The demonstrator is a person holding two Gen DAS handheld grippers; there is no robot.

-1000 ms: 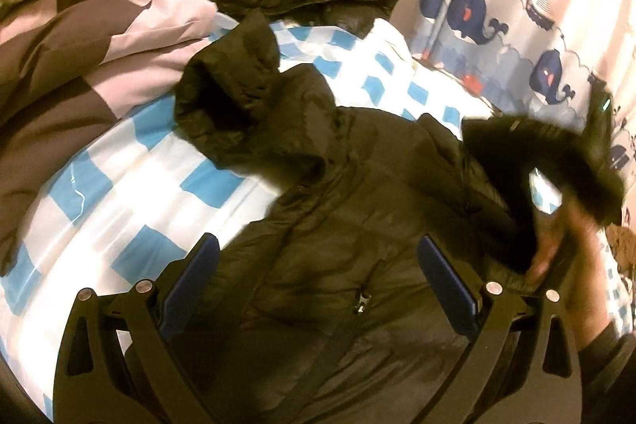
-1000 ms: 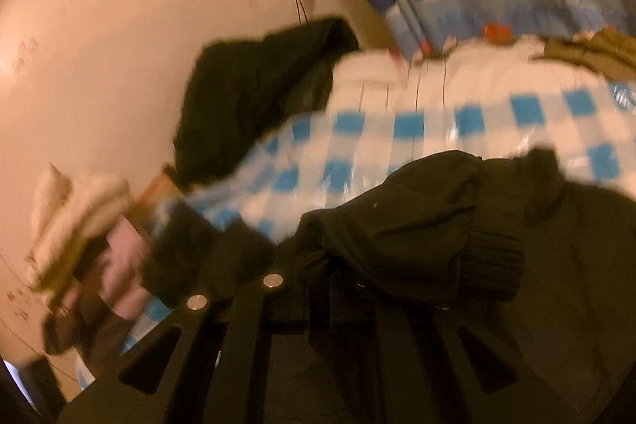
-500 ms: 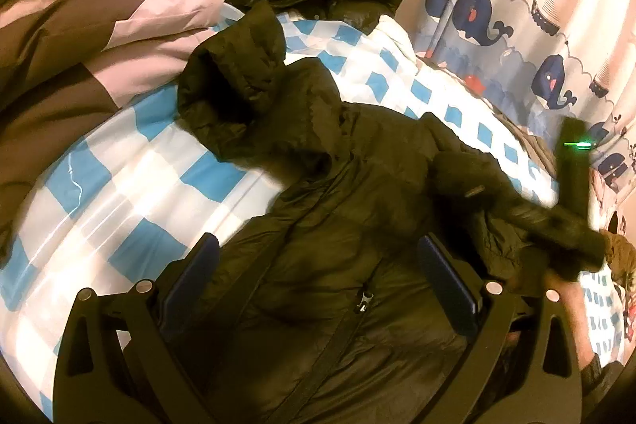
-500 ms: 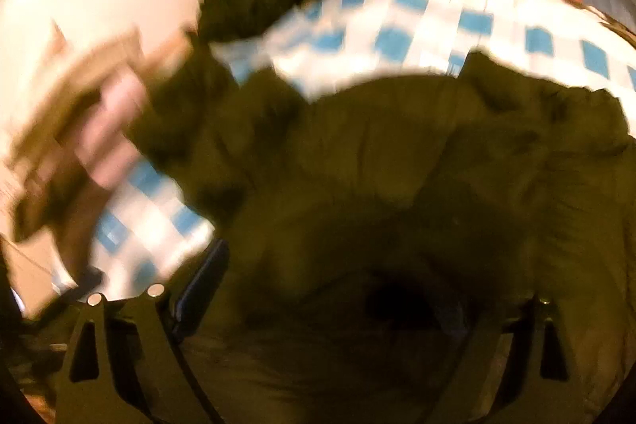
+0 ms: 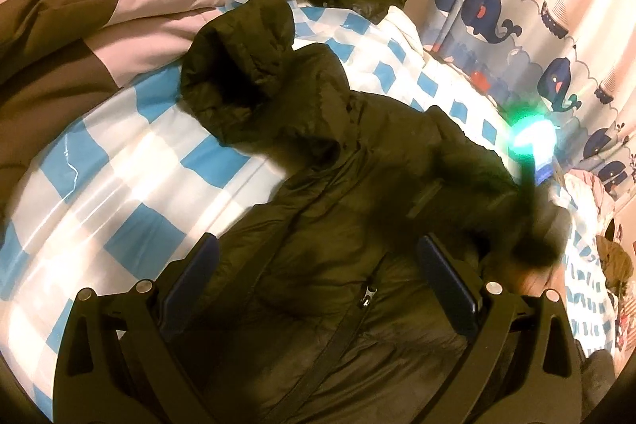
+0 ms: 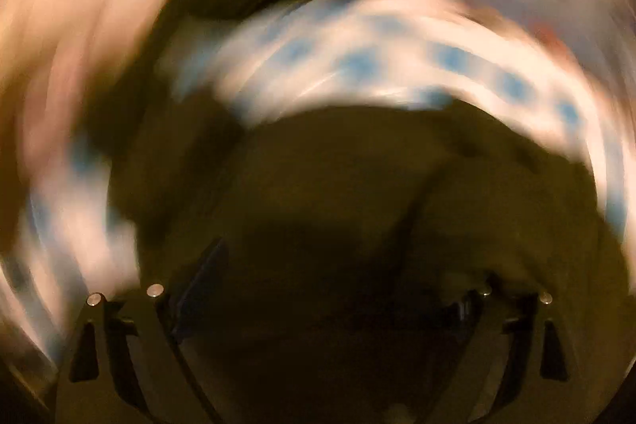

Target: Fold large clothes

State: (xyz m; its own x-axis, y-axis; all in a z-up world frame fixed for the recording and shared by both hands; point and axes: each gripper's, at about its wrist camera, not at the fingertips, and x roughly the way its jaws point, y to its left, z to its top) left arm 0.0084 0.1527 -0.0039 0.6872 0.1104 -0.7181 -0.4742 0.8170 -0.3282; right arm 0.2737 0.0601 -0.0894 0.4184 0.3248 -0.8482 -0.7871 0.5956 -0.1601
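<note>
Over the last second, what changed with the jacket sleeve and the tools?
The right tool let go of the sleeve after carrying it in across the jacket; it now sits open. The left tool stayed open over the zipper; the hood did not move.

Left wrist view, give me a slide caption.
Open left gripper above a black hooded puffer jacket spread on a blue-and-white checked sheet.

Right wrist view motion-smeared; jacket (image 6: pixel 357 225) only dark mass. Right gripper (image 5: pixel 532 225) blurred; jacket hem cut off.
</note>
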